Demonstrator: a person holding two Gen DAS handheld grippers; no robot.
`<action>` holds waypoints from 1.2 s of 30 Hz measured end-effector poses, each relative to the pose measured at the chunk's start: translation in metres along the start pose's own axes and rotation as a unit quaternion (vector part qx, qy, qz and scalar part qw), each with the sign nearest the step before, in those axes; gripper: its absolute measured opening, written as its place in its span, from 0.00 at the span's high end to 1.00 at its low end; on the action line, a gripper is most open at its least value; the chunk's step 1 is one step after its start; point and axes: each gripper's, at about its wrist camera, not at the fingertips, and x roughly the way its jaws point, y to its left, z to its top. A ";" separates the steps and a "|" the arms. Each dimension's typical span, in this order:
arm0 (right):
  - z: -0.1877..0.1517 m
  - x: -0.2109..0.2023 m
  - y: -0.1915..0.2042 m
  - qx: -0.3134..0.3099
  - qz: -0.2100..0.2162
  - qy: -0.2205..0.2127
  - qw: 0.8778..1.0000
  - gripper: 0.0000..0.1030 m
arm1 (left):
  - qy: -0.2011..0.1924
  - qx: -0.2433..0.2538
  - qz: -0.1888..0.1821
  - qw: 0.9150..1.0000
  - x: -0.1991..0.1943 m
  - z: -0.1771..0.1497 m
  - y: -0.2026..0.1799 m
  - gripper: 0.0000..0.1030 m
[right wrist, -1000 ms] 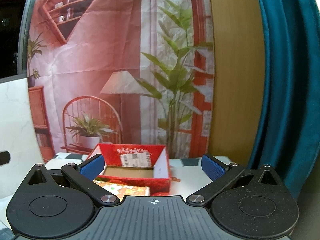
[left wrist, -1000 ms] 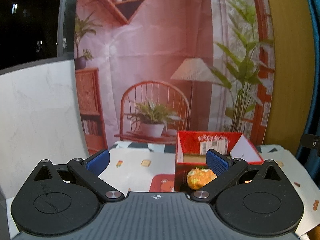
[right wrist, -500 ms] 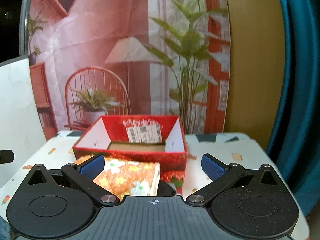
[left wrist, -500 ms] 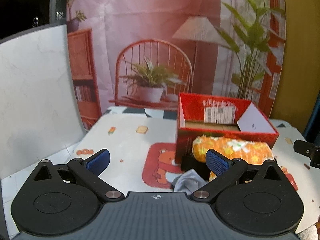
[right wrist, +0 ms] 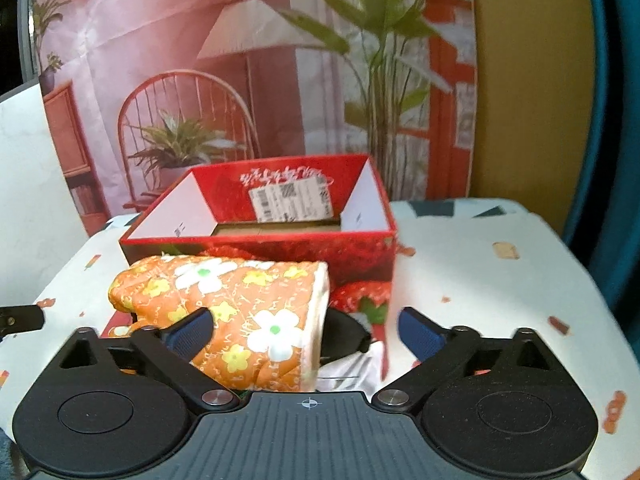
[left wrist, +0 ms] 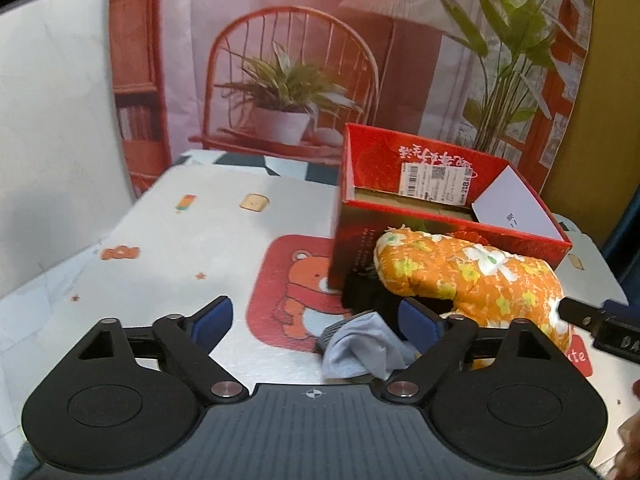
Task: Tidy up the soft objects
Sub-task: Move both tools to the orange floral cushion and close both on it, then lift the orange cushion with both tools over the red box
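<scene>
**Soft things sit in front of the red box**

Your orange flower mitt (right wrist: 240, 312) lies on the table (left wrist: 200, 240), touching the front of the open red box (left wrist: 440, 216). A grey sock (left wrist: 360, 350) lies beside it. Inside the box you see only cardboard and a label. Your left gripper (left wrist: 316, 320) and right gripper (right wrist: 306, 330) are both wide, holding nothing.

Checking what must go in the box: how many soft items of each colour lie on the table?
Orange floral mitt: 1
Pale blue-grey cloth: 1
Black fabric item: 1
White cloth: 1
Total: 4
</scene>
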 end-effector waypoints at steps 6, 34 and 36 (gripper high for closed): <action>0.002 0.024 0.000 -0.001 0.034 0.020 0.999 0.39 | 0.019 -0.006 -0.050 0.999 0.029 0.013 -0.016 0.28; 0.012 0.054 -0.013 0.003 0.092 0.055 0.994 0.57 | 0.060 0.003 -0.147 0.987 0.088 0.044 -0.053 0.78; 0.016 0.050 -0.013 0.002 0.095 0.050 0.994 0.69 | 0.050 0.005 -0.150 0.987 0.081 0.047 -0.051 0.80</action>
